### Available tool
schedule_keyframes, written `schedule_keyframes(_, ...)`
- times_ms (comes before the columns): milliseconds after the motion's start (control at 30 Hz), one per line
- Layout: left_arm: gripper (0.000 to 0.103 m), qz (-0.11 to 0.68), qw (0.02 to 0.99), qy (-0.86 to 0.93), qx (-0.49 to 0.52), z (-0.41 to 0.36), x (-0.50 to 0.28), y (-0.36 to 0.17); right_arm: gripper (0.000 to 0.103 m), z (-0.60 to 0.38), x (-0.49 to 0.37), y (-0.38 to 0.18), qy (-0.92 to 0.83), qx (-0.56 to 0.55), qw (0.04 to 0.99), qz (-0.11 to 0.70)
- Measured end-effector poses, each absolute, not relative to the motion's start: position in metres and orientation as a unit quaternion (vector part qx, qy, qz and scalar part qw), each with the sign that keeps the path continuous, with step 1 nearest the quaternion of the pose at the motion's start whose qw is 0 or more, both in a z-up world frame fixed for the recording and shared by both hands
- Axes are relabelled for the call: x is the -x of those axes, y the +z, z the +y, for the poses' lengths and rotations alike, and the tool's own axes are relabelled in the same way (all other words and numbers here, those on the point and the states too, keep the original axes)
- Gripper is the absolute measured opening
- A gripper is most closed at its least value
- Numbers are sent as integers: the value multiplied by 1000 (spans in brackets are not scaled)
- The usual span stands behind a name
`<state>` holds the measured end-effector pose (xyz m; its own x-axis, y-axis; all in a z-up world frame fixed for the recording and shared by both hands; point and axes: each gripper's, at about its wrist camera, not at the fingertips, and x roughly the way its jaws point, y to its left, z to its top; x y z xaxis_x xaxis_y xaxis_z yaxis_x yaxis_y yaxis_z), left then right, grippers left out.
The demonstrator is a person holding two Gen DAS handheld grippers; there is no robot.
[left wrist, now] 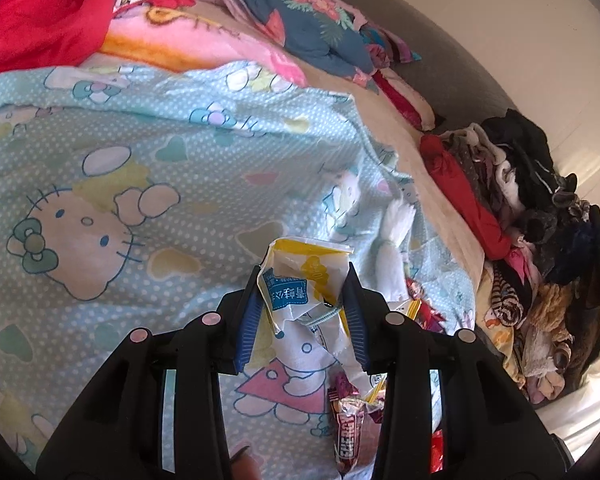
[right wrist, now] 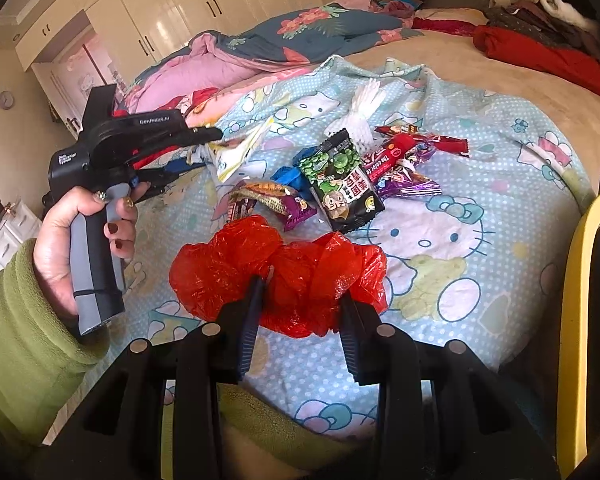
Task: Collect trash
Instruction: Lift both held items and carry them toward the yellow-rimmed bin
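Note:
My left gripper (left wrist: 303,280) is shut on a crumpled white and yellow wrapper (left wrist: 300,280), held above the Hello Kitty blanket (left wrist: 140,184). From the right wrist view, the left gripper (right wrist: 216,136) holds that wrapper (right wrist: 236,152) at the left. My right gripper (right wrist: 302,292) has its fingers around a red plastic bag (right wrist: 276,276), which lies bunched on the blanket (right wrist: 480,240). Beyond the bag lie several snack wrappers: a black and green packet (right wrist: 340,180), a purple one (right wrist: 280,200), a blue one (right wrist: 288,176) and red ones (right wrist: 412,148). A white foam net (right wrist: 360,116) lies behind them.
A pile of clothes (left wrist: 540,220) sits at the right side of the bed. Folded quilts (right wrist: 300,36) lie at the far end, with white wardrobes (right wrist: 204,4) behind. A yellow-edged object (right wrist: 580,320) stands at the right. More wrappers (left wrist: 348,424) lie below the left gripper.

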<state>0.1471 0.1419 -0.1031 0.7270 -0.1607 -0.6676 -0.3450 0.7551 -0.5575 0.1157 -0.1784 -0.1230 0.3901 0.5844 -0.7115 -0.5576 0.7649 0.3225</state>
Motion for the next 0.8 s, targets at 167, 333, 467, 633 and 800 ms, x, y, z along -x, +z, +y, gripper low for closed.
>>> schedule_keyframes(167, 31, 377, 859, 65, 342, 150, -140, -109, 34, -180, -117, -120, 341, -20, 836, 431)
schedule_keyframes(333, 31, 373, 865, 66, 330, 157, -131, -104, 34, -185, -118, -116, 337, -27, 841, 424)
schedule_keyframes(467, 31, 357, 876, 59, 320, 154, -126, -90, 34, -192, -121, -109, 331, -35, 847, 415)
schedule_keyframes(633, 30, 334, 889, 44, 309, 140, -125, -68, 34, -204, -123, -100, 320, -48, 857, 400)
schedule_keyframes(800, 30, 315, 902, 22, 293, 121, -123, -46, 34, -216, -125, -90, 308, -58, 868, 385)
